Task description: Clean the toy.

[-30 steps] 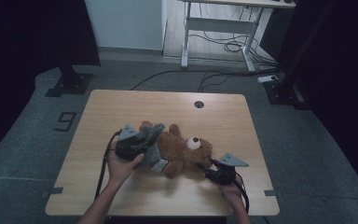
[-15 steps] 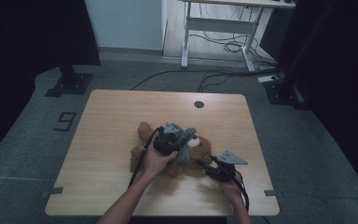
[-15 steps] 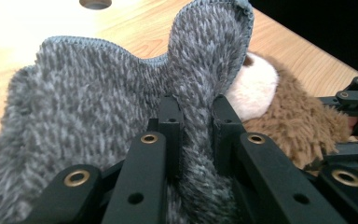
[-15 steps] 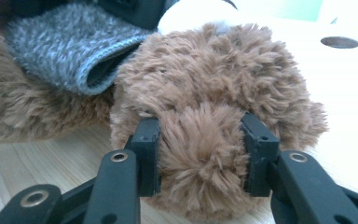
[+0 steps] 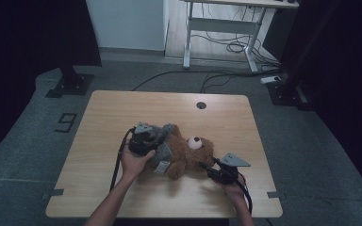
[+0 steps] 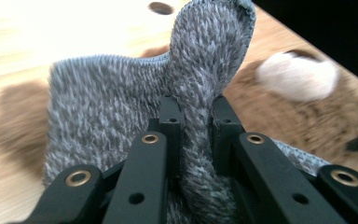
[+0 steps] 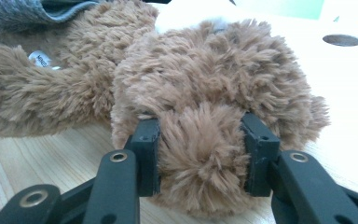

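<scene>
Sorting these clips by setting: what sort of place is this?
Probably a lab or recording studio, not a home: a bare wooden table on grey carpet, dark curtains around it, and a desk frame with loose cables behind.

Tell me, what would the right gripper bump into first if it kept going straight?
The right gripper is already clamped on a furry part of the teddy, so pushing on would press deeper into the bear itself. Beyond it lies the grey knit, probably too far aside.

Wooden table (image 5: 122,108) with cable hole (image 5: 201,105), white desk frame (image 5: 219,26), possibly floor cables (image 5: 226,47)
</scene>
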Demonstrator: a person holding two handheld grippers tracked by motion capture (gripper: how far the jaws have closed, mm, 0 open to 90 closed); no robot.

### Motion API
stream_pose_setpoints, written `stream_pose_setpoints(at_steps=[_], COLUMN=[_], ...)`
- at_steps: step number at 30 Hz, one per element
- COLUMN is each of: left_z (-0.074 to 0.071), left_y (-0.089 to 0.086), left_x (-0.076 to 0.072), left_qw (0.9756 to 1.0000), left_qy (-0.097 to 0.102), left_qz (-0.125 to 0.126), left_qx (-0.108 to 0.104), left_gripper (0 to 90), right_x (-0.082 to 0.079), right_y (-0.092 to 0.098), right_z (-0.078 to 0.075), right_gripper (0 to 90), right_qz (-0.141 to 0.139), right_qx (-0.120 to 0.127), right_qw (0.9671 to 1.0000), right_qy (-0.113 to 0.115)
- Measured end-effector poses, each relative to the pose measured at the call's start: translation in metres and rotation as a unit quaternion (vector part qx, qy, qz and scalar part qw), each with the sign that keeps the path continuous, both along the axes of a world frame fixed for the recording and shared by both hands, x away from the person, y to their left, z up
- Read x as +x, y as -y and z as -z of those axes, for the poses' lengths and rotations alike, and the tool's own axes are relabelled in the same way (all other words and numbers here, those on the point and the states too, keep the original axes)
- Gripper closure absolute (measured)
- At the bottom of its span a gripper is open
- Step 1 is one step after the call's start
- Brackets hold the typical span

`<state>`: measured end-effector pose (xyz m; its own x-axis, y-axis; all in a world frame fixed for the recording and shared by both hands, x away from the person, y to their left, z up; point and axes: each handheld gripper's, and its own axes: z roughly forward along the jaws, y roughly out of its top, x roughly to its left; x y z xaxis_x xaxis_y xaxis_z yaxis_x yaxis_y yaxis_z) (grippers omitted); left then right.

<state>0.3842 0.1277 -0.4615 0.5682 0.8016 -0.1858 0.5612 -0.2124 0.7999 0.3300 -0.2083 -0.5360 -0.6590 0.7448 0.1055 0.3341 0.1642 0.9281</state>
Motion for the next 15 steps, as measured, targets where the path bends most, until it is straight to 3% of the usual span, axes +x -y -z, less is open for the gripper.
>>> stream_pose_setpoints(at_steps=[2, 6, 9, 15], left_z=[0.006, 0.025, 0.044, 0.065], left_y=[-0.012, -0.030, -0.039, -0.054], left_x=[-0.001, 0.001, 0.001, 0.001], left_qw=[0.9999, 0.9991, 0.9974, 0.9941], left_qy=[-0.005, -0.036, -0.064, -0.098], left_qz=[-0.013, -0.024, -0.032, -0.044], left_qx=[0.001, 0.005, 0.009, 0.015], left_gripper=[78.6, 78.7, 78.8, 78.7], right_x=[0.000, 0.000, -0.001, -0.001], right_y=[0.000, -0.001, -0.001, -0.001], right_z=[0.000, 0.000, 0.001, 0.001], right_gripper=[57.5, 57.6, 57.6, 57.6], right_qz=[0.000, 0.001, -0.001, -0.002], right_qx=[0.000, 0.003, 0.002, 0.001], right_qw=[1.0000, 1.0000, 1.0000, 1.0000], right_qy=[0.000, -0.001, 0.000, 0.000])
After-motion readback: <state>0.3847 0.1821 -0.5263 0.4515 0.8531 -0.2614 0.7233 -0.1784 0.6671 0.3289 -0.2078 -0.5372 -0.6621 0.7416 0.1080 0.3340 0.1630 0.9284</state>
